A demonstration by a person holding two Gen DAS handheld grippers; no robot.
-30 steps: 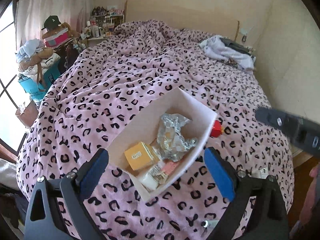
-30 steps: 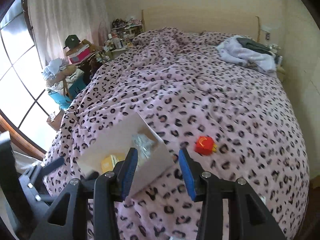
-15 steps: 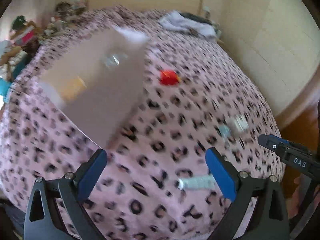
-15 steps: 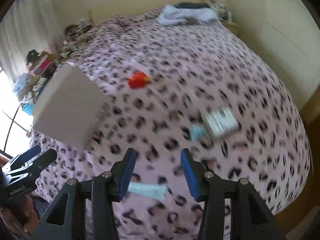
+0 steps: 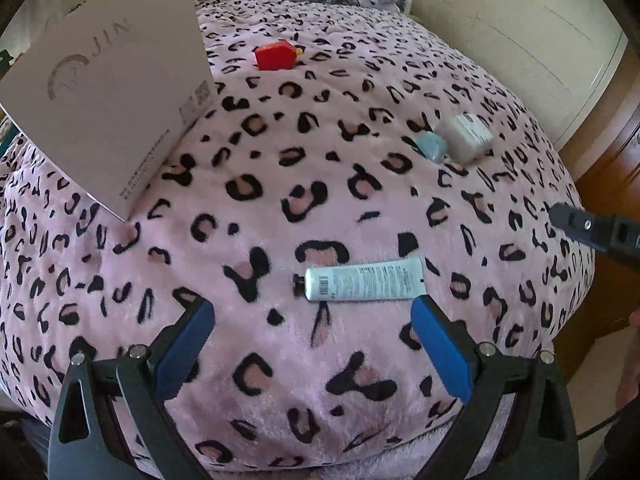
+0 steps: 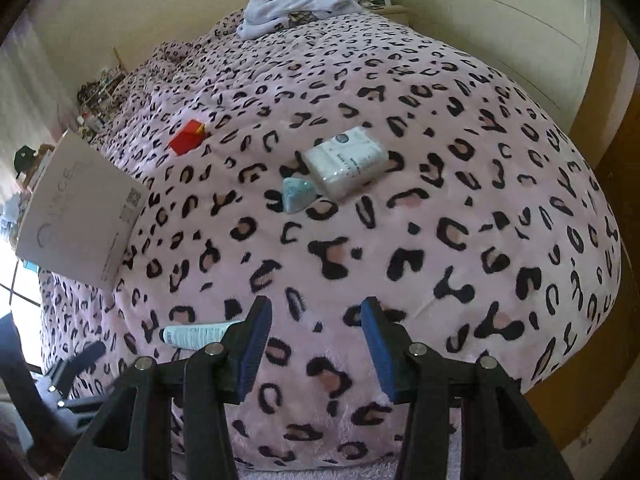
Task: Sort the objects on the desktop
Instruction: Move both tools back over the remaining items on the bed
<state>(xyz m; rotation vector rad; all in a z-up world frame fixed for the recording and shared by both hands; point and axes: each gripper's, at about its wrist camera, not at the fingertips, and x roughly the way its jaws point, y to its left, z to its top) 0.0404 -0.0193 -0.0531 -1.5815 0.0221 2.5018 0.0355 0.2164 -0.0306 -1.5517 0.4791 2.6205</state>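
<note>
While both grippers hang over the near edge of the bed, nothing is held in either. The left gripper (image 5: 312, 344) is spread wide, its blue pads well apart; the right gripper (image 6: 314, 344) is parted less widely, with bare blanket (image 5: 280, 184) seen between its pads.

Four loose objects are noted on the blanket. A white tube (image 5: 362, 279) lies on its side, just beyond the left gripper and nearest its right pad, cap end to the left. A white packet (image 6: 346, 162) and a small pale blue item (image 6: 297, 194) lie touching, far right in the left view. A red object (image 5: 276, 55) lies farther off, close to the box. The white box (image 5: 104, 80) stands at far left; only its outer wall is shown, its contents are hidden.

Step in hand, as judged: loose items are to be collected, probably into the box, and the tube is the nearest candidate. Its long axis lies across the left gripper's opening, so a turn of the wrist would be called for, to close across its narrow width.

Open room is ample between the tube and the box. The soft blanket will yield under pressure. The bed edge falls away just below both grippers.
</note>
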